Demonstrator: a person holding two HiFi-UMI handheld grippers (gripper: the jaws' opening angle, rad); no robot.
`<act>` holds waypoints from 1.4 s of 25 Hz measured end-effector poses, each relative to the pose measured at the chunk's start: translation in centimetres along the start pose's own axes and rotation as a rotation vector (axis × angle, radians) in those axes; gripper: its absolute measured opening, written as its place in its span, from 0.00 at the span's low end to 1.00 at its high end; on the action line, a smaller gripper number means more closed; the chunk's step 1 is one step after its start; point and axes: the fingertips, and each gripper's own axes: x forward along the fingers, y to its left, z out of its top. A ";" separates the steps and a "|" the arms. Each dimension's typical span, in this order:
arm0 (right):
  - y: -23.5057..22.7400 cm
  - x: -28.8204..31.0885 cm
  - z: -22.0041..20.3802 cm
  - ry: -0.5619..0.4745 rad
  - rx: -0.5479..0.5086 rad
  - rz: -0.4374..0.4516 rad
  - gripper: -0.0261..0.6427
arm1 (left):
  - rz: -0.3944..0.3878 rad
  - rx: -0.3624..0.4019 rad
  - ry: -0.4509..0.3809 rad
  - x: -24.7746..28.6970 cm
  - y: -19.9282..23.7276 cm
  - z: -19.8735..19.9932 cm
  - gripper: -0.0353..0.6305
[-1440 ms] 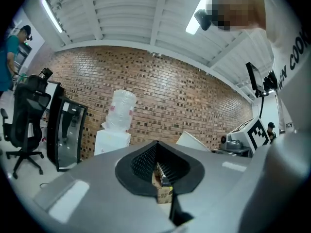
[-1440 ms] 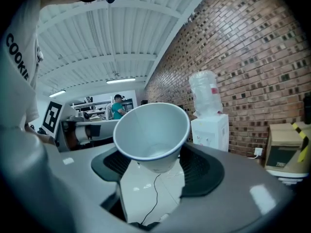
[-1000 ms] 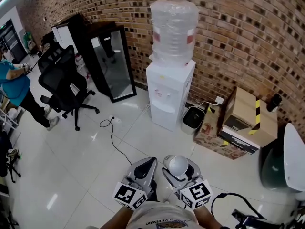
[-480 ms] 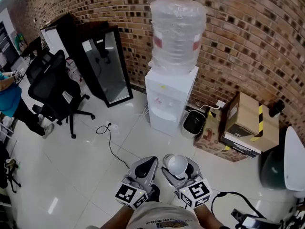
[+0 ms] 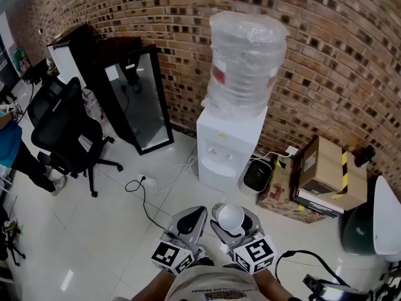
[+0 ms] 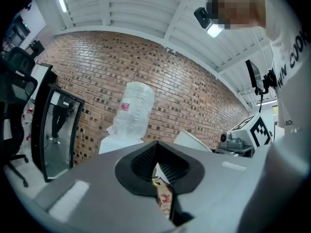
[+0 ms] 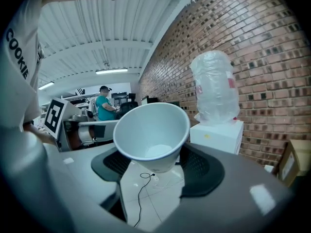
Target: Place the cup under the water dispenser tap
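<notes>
A white paper cup (image 5: 230,217) sits upright between the jaws of my right gripper (image 5: 235,226), which is shut on its lower part. In the right gripper view the cup (image 7: 151,130) fills the middle, empty inside. The white water dispenser (image 5: 230,144) with a plastic-wrapped bottle (image 5: 246,61) stands against the brick wall, some way ahead of both grippers; its taps (image 5: 219,150) face me. My left gripper (image 5: 188,221) hangs beside the right one, its jaws shut with nothing between them (image 6: 156,154). The bottle (image 6: 132,108) shows beyond those jaws.
A black office chair (image 5: 62,130) and a black-framed glass panel (image 5: 141,99) stand left of the dispenser. A small black bin (image 5: 255,174) and cardboard boxes (image 5: 322,174) stand to its right. A cable (image 5: 147,190) trails over the white floor tiles. A person in teal (image 5: 7,144) is at the far left.
Both grippers have moved forward over the floor towards the dispenser, which now looks larger and nearer. The cup stays in the right gripper; the left jaws stay shut.
</notes>
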 end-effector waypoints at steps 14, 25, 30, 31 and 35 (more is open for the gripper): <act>-1.9 3.6 -0.1 0.029 -0.003 0.007 0.51 | 0.003 -0.037 0.025 2.9 2.9 -0.9 0.04; -5.5 6.5 -0.7 0.065 -0.018 0.054 0.51 | 0.053 -0.053 0.059 6.2 4.5 -1.7 0.04; -7.9 9.3 -2.6 0.099 -0.030 0.052 0.51 | 0.054 -0.057 0.045 8.6 5.5 -3.2 0.04; -8.4 9.8 -3.0 0.105 -0.030 0.046 0.51 | 0.067 -0.054 0.041 8.9 6.0 -3.5 0.04; -10.7 12.6 -4.2 0.109 -0.040 0.017 0.51 | 0.119 -0.025 0.020 10.2 8.4 -4.8 0.04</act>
